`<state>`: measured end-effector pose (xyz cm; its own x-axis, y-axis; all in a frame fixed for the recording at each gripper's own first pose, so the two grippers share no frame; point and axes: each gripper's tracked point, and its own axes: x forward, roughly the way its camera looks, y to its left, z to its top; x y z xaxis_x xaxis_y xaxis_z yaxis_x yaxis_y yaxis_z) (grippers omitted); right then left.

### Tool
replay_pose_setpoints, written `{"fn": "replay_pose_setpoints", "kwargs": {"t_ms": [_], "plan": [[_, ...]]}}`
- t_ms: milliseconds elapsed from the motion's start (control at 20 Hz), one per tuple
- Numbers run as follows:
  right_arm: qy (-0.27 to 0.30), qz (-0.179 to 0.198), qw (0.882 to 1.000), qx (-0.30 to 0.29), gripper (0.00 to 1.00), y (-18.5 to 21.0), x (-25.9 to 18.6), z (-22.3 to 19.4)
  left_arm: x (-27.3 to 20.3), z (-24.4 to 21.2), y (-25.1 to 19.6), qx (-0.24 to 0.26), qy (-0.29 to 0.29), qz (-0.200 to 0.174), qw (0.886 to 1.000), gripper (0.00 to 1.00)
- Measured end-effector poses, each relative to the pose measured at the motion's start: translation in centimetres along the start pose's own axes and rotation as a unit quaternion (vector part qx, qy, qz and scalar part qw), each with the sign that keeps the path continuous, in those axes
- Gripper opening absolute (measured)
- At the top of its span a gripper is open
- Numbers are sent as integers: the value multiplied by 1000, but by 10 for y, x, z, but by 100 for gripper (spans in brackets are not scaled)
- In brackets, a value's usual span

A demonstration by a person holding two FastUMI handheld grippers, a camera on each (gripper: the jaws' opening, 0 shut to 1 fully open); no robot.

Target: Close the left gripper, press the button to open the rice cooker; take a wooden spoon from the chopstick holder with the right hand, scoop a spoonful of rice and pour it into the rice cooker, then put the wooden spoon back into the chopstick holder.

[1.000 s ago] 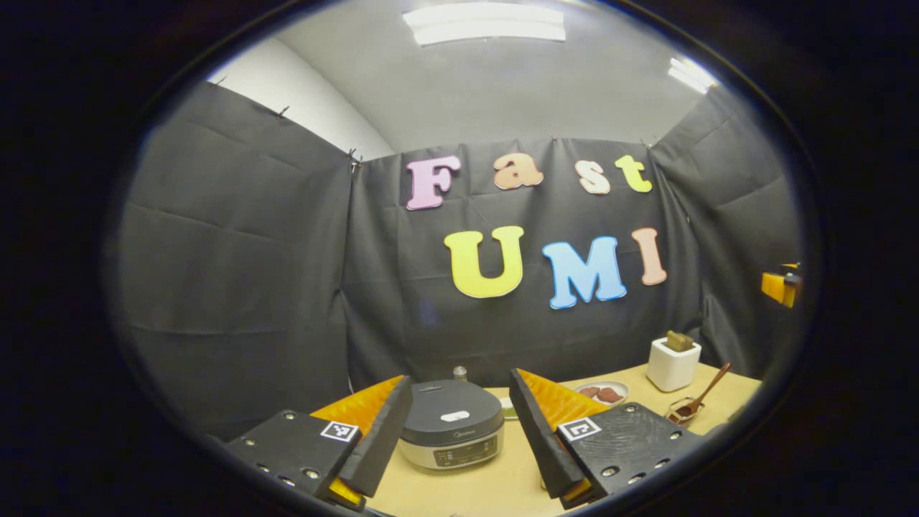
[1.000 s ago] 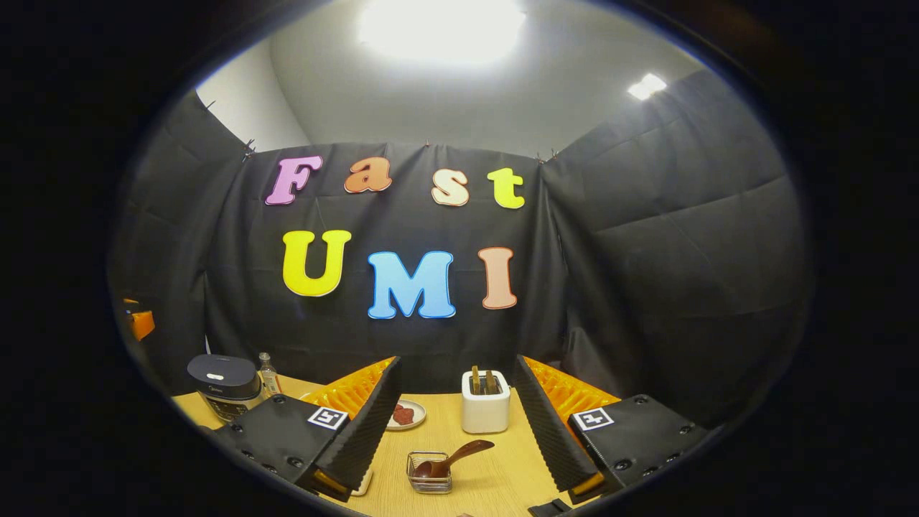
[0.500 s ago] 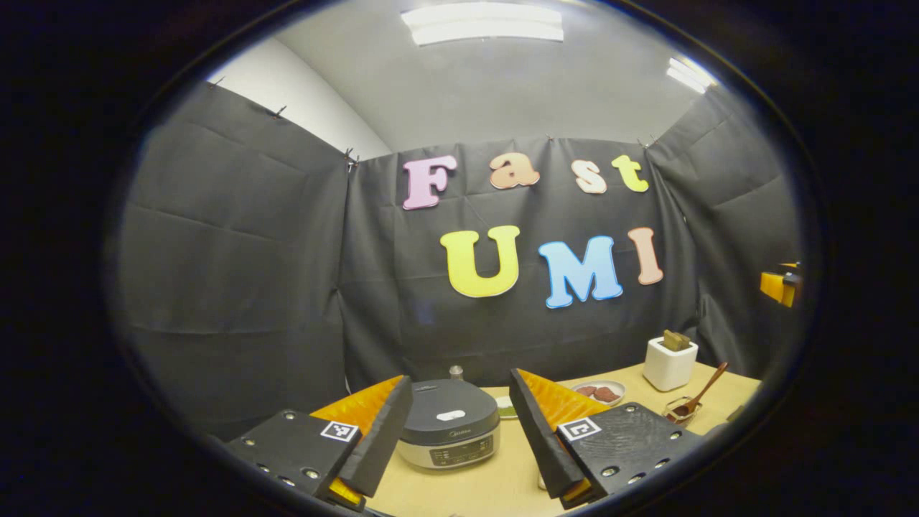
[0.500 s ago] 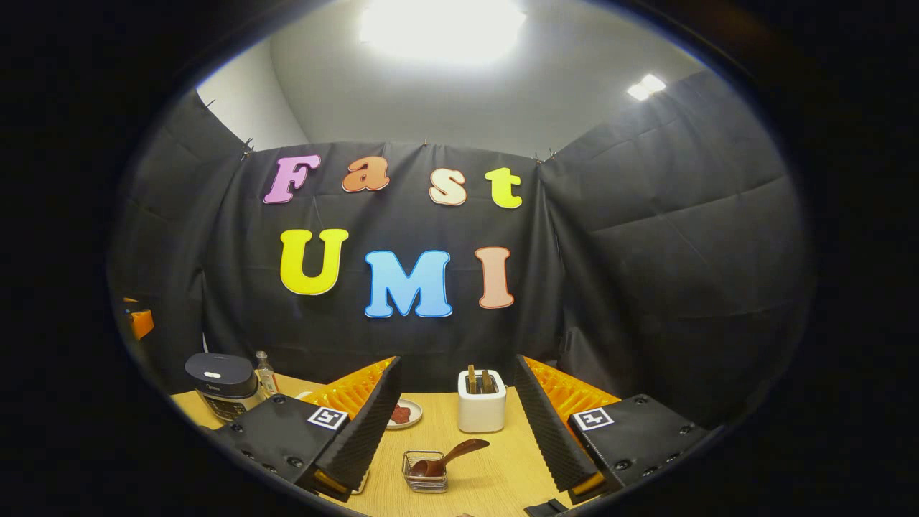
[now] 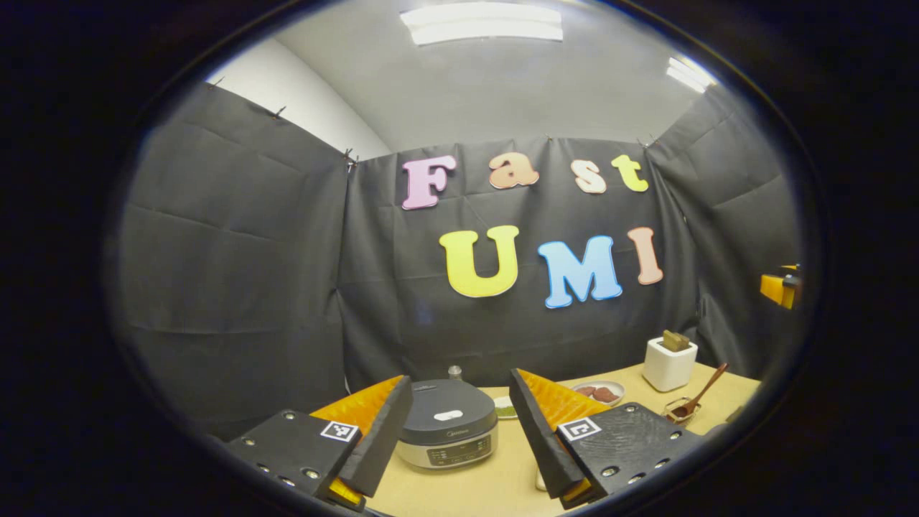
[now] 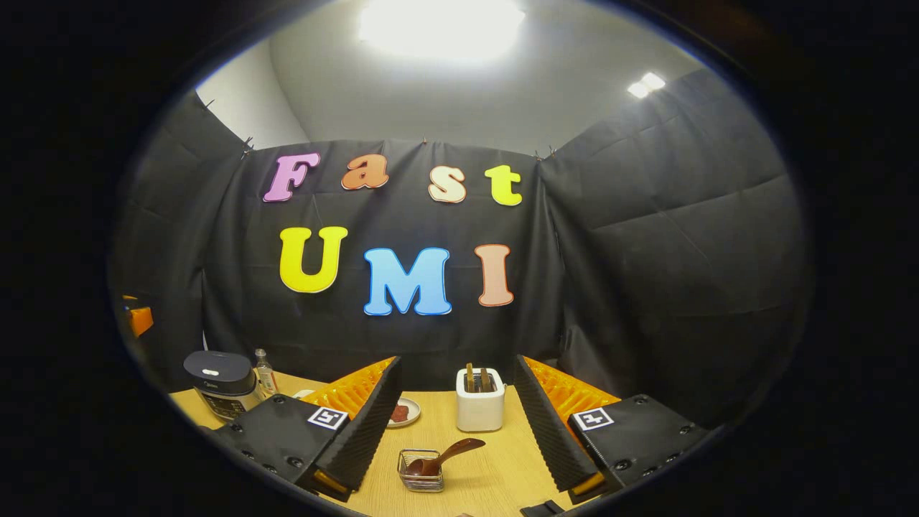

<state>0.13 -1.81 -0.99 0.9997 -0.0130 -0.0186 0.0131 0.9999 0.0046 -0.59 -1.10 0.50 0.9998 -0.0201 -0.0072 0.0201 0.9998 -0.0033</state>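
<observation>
Left tongs [image 5: 459, 438]: spread wide, holding nothing, hovering above the tabletop [image 5: 502, 481] – the task's first step, pressing them together, is not yet done.

Rice cooker [image 5: 447, 434]: straight ahead of the left tongs, framed between their two fingers, apart from both; lid down. In the right gripper view it stands far off to the left of the right tongs [image 6: 221, 383].

Button: the pale oval on the cooker lid [image 5: 448, 415], untouched as far as I can tell.

Right tongs [image 6: 456, 438]: spread as well, pinching nothing.

Wooden spoon [image 6: 446, 457]: lying ahead of the right tongs, between their fingers and near their tips; its bowl rests in a small wire basket [image 6: 421, 480] and its handle leans out to the right.

White holder [image 6: 480, 402]: beyond the spoon, in line with the gap of the right tongs, with a couple of wooden sticks standing in it – probably the chopstick holder.

Small plate [image 6: 403, 413]: just beside the left finger of the right tongs, carrying something reddish.

Bottle [image 6: 266, 372]: right of the cooker, small; contents too small to tell.

Rice: I cannot tell where it is kept.

Progress: nothing done – closing, pressing, fetching the spoon, scooping, pouring and returning it all remain.
</observation>
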Motion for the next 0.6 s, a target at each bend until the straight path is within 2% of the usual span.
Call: {"fn": "replay_pose_setpoints", "kwargs": {"t_ms": [400,500,600], "plan": [[-1,17,1000,-3,98,-17,6,-4,6,11,-16,8,-3,8,1000,85],[-1,25,1000,-3,98,-21,8,-7,8,13,-23,7,-2,9,1000,65],[2,39,999,-2,98,-21,8,-12,10,14,-30,12,-2,9,1000,63]]}}
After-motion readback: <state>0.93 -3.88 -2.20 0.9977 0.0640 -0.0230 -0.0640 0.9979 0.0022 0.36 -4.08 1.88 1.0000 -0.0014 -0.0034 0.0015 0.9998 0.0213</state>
